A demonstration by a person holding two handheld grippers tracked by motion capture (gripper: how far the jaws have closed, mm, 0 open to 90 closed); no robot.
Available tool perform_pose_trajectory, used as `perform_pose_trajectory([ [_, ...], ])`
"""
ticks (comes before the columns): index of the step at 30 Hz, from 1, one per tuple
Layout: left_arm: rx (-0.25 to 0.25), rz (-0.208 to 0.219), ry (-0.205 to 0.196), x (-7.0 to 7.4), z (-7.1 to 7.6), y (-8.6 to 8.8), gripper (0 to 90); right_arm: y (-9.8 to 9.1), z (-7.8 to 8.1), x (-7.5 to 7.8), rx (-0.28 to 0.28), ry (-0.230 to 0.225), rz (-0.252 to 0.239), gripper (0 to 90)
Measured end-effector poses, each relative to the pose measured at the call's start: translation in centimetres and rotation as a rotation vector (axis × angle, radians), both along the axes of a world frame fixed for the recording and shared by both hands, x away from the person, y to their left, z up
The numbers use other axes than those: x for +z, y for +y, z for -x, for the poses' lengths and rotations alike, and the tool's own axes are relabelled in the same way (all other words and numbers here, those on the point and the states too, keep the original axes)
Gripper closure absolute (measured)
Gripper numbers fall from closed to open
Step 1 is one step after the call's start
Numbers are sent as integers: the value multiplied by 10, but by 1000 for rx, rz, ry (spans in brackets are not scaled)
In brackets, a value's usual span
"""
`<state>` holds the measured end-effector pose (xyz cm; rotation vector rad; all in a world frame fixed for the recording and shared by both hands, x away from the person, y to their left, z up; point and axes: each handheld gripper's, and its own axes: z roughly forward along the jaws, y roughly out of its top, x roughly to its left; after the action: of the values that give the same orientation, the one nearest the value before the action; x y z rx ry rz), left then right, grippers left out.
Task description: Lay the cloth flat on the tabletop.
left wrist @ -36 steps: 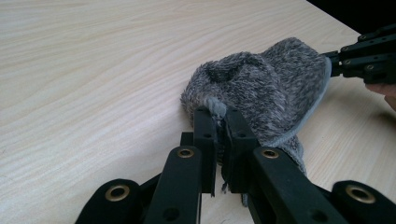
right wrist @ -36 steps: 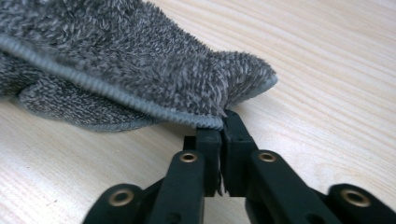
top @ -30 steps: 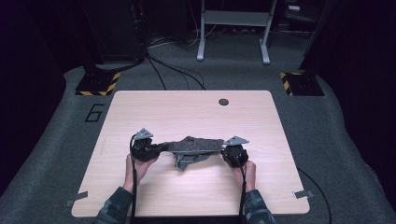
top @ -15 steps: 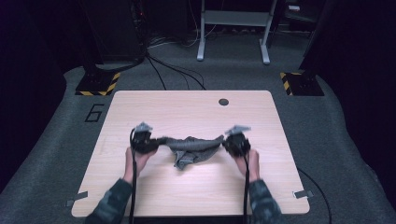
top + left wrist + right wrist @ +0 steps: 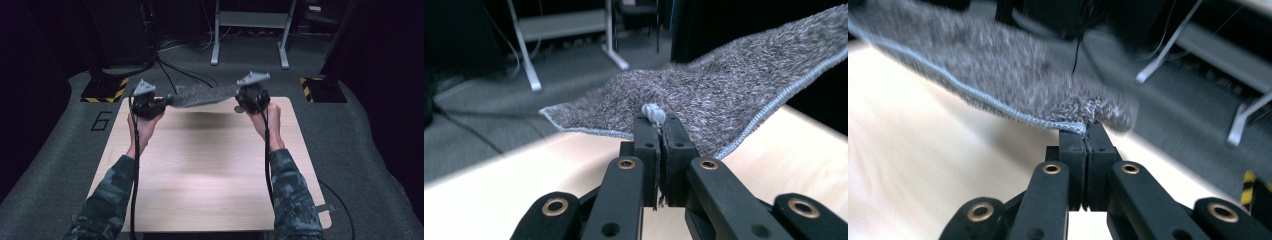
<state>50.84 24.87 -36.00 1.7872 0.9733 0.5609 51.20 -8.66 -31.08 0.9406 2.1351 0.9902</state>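
A grey fuzzy towel (image 5: pixel 202 94) with a pale stitched hem hangs stretched in the air above the far edge of the wooden table (image 5: pixel 210 170). My left gripper (image 5: pixel 165 101) is shut on the towel's left corner; in the left gripper view the cloth (image 5: pixel 724 95) bunches between the closed jaws (image 5: pixel 655 120). My right gripper (image 5: pixel 239 99) is shut on the opposite corner, and in the right gripper view the hem (image 5: pixel 998 75) runs off to the left from the jaws (image 5: pixel 1084 131). Both hands are held high and wide apart.
A small dark round grommet (image 5: pixel 239 109) sits in the table's far edge near the right gripper. Beyond the table lie a white metal desk frame (image 5: pixel 250 30), floor cables (image 5: pixel 175 70) and yellow-black striped bases (image 5: pixel 107 90).
Both grippers have lifted the towel off the table and carried it up and toward the far edge, moving apart so the crumpled cloth is now pulled out flat between them.
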Motion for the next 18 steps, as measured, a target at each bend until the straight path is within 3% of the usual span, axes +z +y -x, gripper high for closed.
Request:
perform_pose_trajectory([
  [2, -3, 1, 49, -29, 5, 2, 872, -2, 5, -36, -2, 65, 16, 890],
  [3, -8, 2, 82, -44, 7, 2, 871, -5, 10, -74, 8, 113, 30, 890],
  [4, -10, 10, 142, -72, 12, 2, 870, -5, 13, -92, 6, 145, 16, 890],
  [6, -15, 18, 198, -94, 19, 2, 868, -6, 21, -122, 9, 203, 23, 889],
  [8, -17, 21, 225, -110, 26, 3, 867, -6, 30, -145, 13, 236, 20, 888],
  [12, -21, 26, 251, -126, 39, 4, 862, -10, 42, -166, 21, 271, 6, 887],
  [18, -21, 38, 271, -137, 54, 8, 856, -11, 57, -173, 17, 274, -9, 882],
])
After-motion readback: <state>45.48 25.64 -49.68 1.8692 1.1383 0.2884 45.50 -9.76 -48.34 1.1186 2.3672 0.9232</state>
